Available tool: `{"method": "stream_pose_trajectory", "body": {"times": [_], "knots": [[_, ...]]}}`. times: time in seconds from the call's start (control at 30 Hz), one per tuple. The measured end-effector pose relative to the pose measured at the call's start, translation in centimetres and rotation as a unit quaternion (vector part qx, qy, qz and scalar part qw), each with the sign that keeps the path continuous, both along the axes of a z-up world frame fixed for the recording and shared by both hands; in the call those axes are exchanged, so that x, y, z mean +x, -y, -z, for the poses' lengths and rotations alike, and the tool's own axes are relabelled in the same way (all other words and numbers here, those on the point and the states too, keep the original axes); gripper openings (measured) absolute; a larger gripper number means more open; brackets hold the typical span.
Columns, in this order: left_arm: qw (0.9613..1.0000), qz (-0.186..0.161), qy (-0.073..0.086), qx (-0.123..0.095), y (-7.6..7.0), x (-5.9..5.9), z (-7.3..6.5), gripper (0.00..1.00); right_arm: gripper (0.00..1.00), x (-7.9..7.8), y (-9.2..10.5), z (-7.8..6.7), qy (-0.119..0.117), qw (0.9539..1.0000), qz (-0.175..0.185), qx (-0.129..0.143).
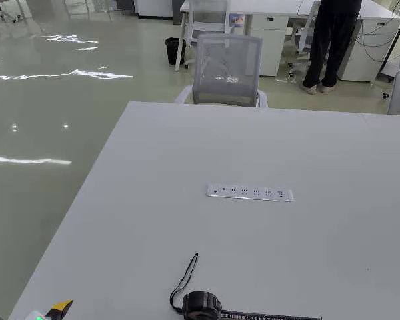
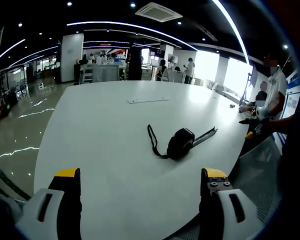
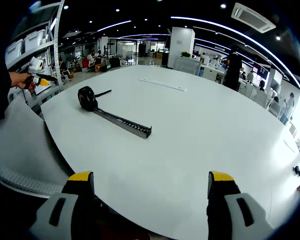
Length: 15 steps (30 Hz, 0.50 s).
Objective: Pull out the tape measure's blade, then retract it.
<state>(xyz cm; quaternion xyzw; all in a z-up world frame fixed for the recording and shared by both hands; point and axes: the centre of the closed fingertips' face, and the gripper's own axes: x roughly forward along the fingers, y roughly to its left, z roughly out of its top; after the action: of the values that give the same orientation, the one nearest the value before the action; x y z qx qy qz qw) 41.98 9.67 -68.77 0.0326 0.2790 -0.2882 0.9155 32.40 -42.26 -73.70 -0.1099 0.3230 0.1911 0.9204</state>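
Note:
A black tape measure [image 1: 201, 305] lies near the front edge of the white table [image 1: 187, 167], its blade [image 1: 273, 316] pulled out flat to the right and its black strap [image 1: 185, 277] looped away. The left gripper view has the case [image 2: 181, 142] ahead, with my left gripper [image 2: 140, 175] open and short of it. Only the yellow tip of my left gripper [image 1: 59, 308] shows at the head view's bottom left. From the other side, the case [image 3: 87, 97] and blade [image 3: 122, 121] lie well ahead of my right gripper [image 3: 150, 176], which is open and holds nothing.
A white power strip [image 1: 250, 193] lies mid-table beyond the tape measure. A grey mesh chair [image 1: 227, 70] stands at the table's far edge. A person [image 1: 330, 40] stands by desks at the back right, and a black bin [image 1: 173, 50] sits on the glossy floor.

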Motion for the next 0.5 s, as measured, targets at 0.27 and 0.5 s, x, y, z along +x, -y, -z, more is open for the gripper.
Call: {"method": "stream_pose_trajectory", "body": {"times": [0.27,0.5], "knots": [[0.9999,0.006,-0.009,0.010,4.5,-0.5,1.0,0.99,0.90,1.7,-0.8,0.2,0.006,0.9995,-0.028,-0.015],[0.9984,-0.006,-0.055,-0.012,7.8,-0.8,1.6,0.99,0.86,3.4,-1.2,0.1,0.008,0.9984,-0.051,-0.023]]}}
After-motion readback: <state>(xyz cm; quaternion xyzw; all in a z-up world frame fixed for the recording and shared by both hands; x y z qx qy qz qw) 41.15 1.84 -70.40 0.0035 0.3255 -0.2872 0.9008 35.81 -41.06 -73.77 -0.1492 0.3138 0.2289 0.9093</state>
